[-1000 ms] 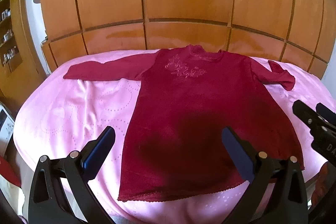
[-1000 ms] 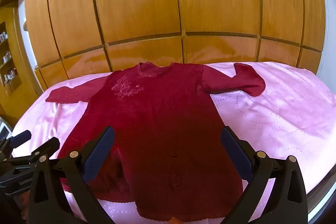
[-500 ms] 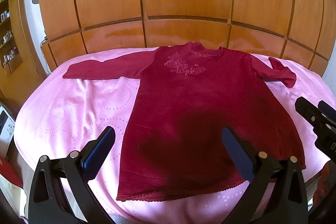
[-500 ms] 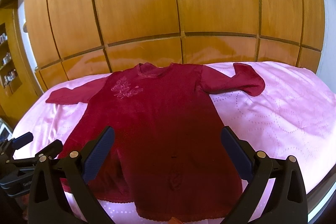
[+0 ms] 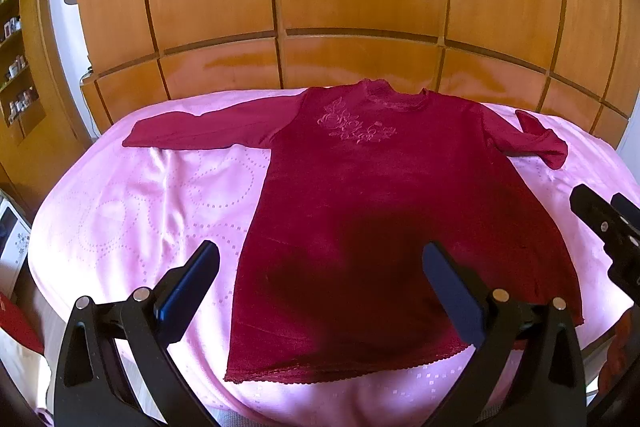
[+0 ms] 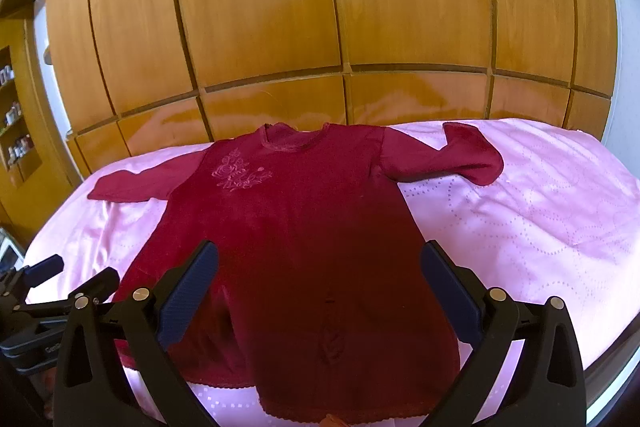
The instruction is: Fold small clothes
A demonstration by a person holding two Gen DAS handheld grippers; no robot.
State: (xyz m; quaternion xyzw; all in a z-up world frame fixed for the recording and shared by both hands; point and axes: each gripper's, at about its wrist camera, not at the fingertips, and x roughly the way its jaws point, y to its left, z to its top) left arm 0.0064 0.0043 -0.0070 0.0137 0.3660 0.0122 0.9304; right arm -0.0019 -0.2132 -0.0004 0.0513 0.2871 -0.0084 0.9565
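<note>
Pre-fold stage: dark red long-sleeved velvet top (image 5: 384,211) flat on pink satin bedspread (image 5: 152,211); left gripper (image 5: 320,291) & right gripper (image 6: 318,291) both spread, empty, lower frame; next probably calls for sleeve pinch.

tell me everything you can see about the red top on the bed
The red top is a small, dark red, long-sleeved garment of soft, velvety-looking fabric, with tone-on-tone floral embroidery on the chest, a round neckline and a scalloped hem. It lies flat, front up and unfolded, on the pink bedspread, neck toward the wooden wardrobe. One sleeve stretches straight out; the other sleeve is bent back at its cuff. Both grippers are open and neither touches it.
</note>
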